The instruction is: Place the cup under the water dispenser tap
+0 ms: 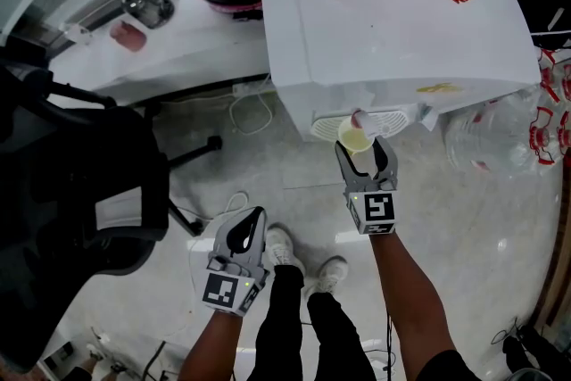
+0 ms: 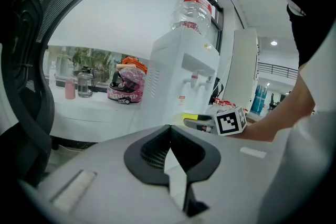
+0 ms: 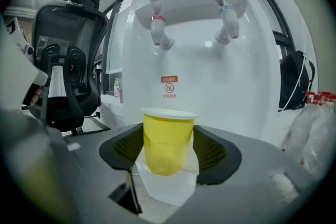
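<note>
Yellow thin-plastic cup (image 3: pixel 168 139), tapered and dented, sits clamped in the right tongs (image 1: pixel 364 152) before two taps (image 3: pixel 159 30) on one glossy white dispenser (image 3: pixel 210 76); left tongs (image 2: pixel 169 147) clenched, empty

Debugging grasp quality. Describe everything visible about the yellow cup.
The cup looks like thin yellow plastic, with a white rolled rim, tapering downward, its wall slightly dented. It is upright, open end up, clamped on both sides by the right gripper. It hangs before the water dispenser, below the red-collared tap and roughly in line with it, clear of the tap.
</note>
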### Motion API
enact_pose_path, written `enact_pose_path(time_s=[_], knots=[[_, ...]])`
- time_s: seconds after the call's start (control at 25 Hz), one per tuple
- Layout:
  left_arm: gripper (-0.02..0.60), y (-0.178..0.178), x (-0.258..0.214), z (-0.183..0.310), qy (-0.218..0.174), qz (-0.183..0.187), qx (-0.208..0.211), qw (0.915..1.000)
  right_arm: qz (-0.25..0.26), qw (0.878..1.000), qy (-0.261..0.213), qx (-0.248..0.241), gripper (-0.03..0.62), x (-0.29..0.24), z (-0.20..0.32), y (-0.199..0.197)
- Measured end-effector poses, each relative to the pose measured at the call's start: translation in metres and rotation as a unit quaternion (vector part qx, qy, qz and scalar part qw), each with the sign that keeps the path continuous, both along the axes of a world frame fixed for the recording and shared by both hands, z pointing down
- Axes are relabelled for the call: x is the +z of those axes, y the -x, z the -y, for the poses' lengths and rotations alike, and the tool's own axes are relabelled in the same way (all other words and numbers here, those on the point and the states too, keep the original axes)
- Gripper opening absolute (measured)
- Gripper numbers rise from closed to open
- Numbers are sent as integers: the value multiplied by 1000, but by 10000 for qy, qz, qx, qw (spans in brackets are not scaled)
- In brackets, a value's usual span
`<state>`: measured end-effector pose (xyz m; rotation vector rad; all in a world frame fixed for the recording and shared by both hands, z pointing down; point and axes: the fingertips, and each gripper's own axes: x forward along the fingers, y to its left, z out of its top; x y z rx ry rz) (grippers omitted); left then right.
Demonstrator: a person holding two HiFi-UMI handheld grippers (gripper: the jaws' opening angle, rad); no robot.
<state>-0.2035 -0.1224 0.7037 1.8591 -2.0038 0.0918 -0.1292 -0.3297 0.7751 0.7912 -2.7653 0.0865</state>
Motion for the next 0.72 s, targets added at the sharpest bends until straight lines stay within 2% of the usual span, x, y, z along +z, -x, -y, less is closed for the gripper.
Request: enact_pose_path(time_s=[0.32,0.6,0.72], knots=[[15,-4,0,0,-43,-49,13,10000,-87,10000,4,-19,276,4,-2,2],[15,-7,6,-8,5,-78,38,10000,3,9984,-557,-108,270,-14,-5,13],[15,-7,11,-11,43,-84,30,10000,-144,9980,-617,-34,276,-3,1,17]])
